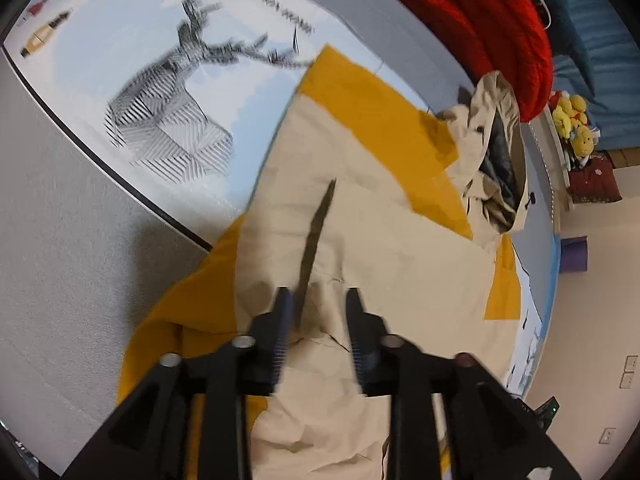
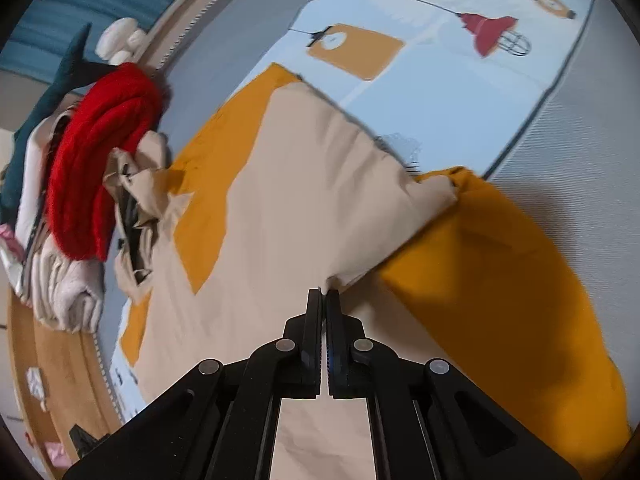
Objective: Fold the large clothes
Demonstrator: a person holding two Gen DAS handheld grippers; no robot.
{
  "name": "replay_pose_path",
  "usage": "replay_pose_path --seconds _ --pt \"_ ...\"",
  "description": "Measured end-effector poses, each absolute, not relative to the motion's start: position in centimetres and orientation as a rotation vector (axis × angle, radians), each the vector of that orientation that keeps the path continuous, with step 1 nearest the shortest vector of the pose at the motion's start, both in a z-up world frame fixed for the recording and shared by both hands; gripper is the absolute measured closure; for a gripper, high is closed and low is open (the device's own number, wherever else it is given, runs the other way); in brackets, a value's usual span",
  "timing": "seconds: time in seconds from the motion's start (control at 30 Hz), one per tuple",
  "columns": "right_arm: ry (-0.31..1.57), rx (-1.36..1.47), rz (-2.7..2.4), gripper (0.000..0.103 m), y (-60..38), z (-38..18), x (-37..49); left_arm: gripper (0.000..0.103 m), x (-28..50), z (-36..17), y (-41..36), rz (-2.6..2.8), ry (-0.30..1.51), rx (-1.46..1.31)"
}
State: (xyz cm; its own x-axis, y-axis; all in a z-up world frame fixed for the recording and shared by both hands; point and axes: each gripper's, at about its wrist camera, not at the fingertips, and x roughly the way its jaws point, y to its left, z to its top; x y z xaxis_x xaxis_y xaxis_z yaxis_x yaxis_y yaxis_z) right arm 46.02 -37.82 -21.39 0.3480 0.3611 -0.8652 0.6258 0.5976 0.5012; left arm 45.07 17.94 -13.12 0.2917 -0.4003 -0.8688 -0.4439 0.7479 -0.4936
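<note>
Beige-and-mustard hooded jacket [image 1: 360, 216] spread flat on the printed bed cover [image 1: 132, 60], hood toward the red knit pile [image 1: 472, 20]. Left gripper [image 1: 316, 304] jaws wide, above the fabric. Right gripper [image 2: 324, 292] jaws pinched on a beige fold

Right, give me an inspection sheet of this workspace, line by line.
Surface: bed cover, light blue, printed with lamps and a striped deer.
Job's things: beige and mustard jacket spread flat, hood bunched toward the clothes pile.
Clutter: red knit on top of folded pale clothes; yellow plush toys beyond the bed.
Grippers: left claw open, over the beige fabric; right claw shut on a jacket fold.
Cables: nothing seen.
Surroundings: grey mattress side, cream floor, wall sockets.
</note>
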Motion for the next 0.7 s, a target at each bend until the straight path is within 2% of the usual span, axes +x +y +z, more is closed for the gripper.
replay_pose_path --seconds 0.13,0.33,0.4,0.43,0.53,0.7 --pt "1.285 0.936 -0.178 0.098 -36.8 -21.0 46.4 0.075 45.3 -14.5 17.2 0.019 1.347 -0.792" --pt "1.219 0.776 -0.185 0.095 -35.1 -17.9 46.5 0.077 45.5 -16.0 16.1 0.015 1.384 -0.767" --pt "1.181 0.737 -0.174 0.095 -34.6 -16.8 46.8 0.081 45.5 -16.0 16.1 0.002 1.377 -0.771" --pt "1.153 0.716 -0.165 0.095 -34.4 -16.2 47.0 0.092 45.6 -15.9 16.0 -0.004 1.373 -0.759" --pt "1.099 0.670 -0.094 0.093 -33.8 -15.1 47.9 0.103 45.5 -14.8 16.0 -0.007 1.337 -0.715" --pt "1.156 0.754 -0.034 0.086 -34.3 -17.3 48.8 0.103 45.5 -10.6 16.5 0.021 1.186 -0.592"
